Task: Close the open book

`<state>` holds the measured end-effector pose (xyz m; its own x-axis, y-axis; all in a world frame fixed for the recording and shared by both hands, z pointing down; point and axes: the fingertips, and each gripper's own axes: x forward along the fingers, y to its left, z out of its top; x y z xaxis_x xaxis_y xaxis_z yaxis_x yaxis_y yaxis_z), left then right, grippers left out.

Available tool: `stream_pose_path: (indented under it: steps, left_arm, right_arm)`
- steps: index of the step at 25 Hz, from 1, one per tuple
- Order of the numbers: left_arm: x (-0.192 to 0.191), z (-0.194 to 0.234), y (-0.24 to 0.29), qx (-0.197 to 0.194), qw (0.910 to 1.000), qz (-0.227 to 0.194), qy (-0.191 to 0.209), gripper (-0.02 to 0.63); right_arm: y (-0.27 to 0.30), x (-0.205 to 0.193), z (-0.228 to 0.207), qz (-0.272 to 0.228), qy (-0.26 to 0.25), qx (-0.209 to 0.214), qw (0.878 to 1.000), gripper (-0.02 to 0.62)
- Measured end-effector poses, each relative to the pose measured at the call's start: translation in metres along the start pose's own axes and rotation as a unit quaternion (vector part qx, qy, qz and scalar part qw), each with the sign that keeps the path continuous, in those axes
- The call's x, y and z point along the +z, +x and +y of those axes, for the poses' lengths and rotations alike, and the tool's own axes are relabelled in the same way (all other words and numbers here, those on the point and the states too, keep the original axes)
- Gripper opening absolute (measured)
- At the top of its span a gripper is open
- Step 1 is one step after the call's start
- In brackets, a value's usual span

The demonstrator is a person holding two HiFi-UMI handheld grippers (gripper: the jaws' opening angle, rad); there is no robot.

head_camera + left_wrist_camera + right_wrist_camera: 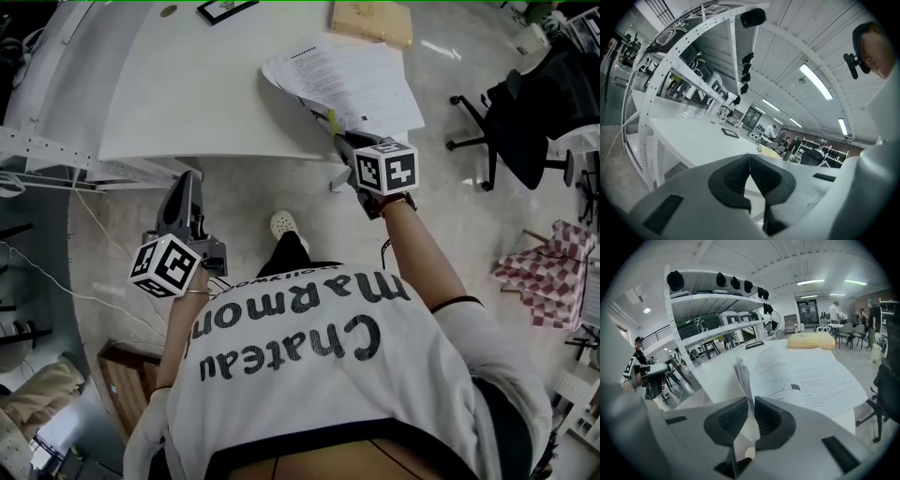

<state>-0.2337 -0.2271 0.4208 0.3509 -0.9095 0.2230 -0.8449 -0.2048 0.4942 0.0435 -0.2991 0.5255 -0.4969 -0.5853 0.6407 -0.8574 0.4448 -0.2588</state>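
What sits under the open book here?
The white table lies under the open book, close to the table's near edge. The right claw pinches a raised sheaf of its pages. Anything beneath the flat pages is covered.

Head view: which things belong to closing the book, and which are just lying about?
Job: open book; right gripper, clamped on its pages.
Lying about: yellow package; black frame; office chair; checkered cloth; left gripper, shut, empty.

2 grippers counted: left gripper (190,180), right gripper (337,141). 1 open book (352,80), 1 table (187,84), 1 yellow package (370,21), 1 black frame (228,9), 1 shoe (284,225) noted.
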Motion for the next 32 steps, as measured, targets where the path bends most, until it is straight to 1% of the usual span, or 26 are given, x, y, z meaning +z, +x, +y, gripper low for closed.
stream_pose_path:
  steps: [5, 11, 18, 26, 32]
  left_arm:
    - [-0.004, 0.002, 0.000, 0.001, 1.0000, 0.004, -0.003, 0.024]
    - [-0.001, 0.005, -0.002, 0.002, 1.0000, 0.000, -0.003, 0.023]
    - [-0.005, 0.009, -0.007, 0.007, 0.9999, 0.000, -0.008, 0.023]
    - [-0.004, 0.006, -0.008, 0.008, 0.9999, -0.001, -0.006, 0.023]
    - [0.003, -0.002, -0.005, 0.000, 1.0000, -0.005, 0.001, 0.023]
  right_arm:
    - [-0.009, 0.006, 0.001, -0.014, 0.000, -0.001, 1.000, 0.058]
    - [-0.015, 0.013, 0.001, -0.025, 0.004, -0.001, 1.000, 0.059]
    - [-0.019, 0.016, -0.001, -0.032, -0.010, -0.006, 0.999, 0.058]
    - [-0.029, 0.022, -0.006, -0.045, -0.005, -0.007, 0.999, 0.058]
    - [-0.035, 0.026, -0.011, -0.060, 0.004, -0.012, 0.998, 0.060]
